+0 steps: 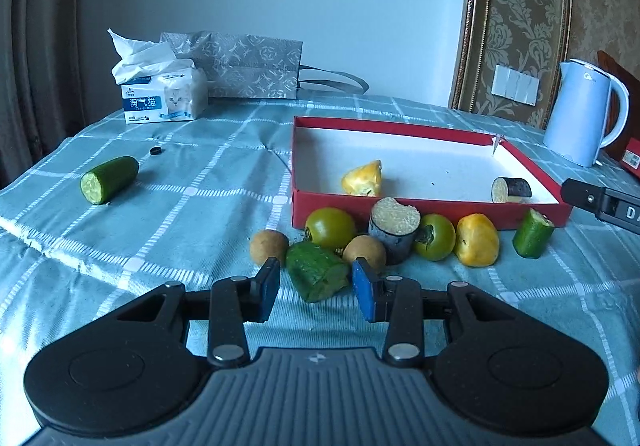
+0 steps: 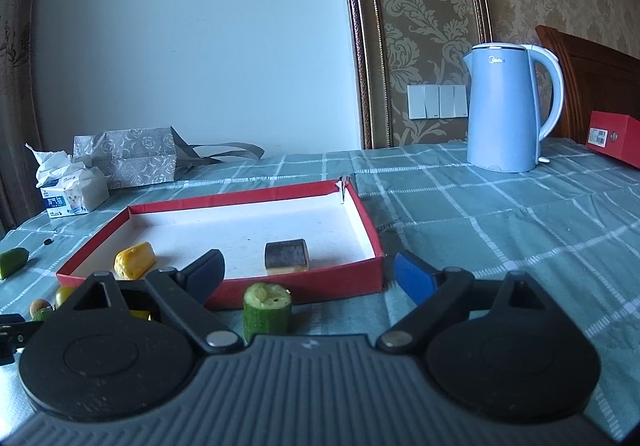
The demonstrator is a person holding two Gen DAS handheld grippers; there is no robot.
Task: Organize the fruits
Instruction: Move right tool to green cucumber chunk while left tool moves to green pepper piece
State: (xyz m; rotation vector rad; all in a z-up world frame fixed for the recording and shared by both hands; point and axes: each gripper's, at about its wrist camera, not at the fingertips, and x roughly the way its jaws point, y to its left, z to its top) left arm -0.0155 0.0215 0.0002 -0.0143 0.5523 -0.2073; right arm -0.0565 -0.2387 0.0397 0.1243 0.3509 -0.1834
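Note:
A red box lid with a white inside [image 1: 432,210] [image 2: 368,222] lies on the checked cloth. It holds a yellow pepper piece [image 1: 363,178] [image 2: 134,260] and a dark eggplant piece [image 1: 512,189] [image 2: 287,256]. In front of it lie two green tomatoes [image 1: 330,228], two small brown fruits [image 1: 269,245], an eggplant chunk [image 1: 394,232], a yellow piece [image 1: 477,240] and a cucumber stub [image 1: 533,232] [image 2: 267,310]. My left gripper [image 1: 316,292] is open, its fingers either side of a green pepper piece [image 1: 316,272]. My right gripper [image 2: 310,272] is open wide and empty, with the cucumber stub between its arms.
A cucumber piece [image 1: 109,179] lies apart at the left. A tissue pack [image 1: 164,96] and a grey gift bag [image 1: 248,64] stand at the back. A blue kettle [image 2: 506,106] and a red box [image 2: 614,138] stand at the right.

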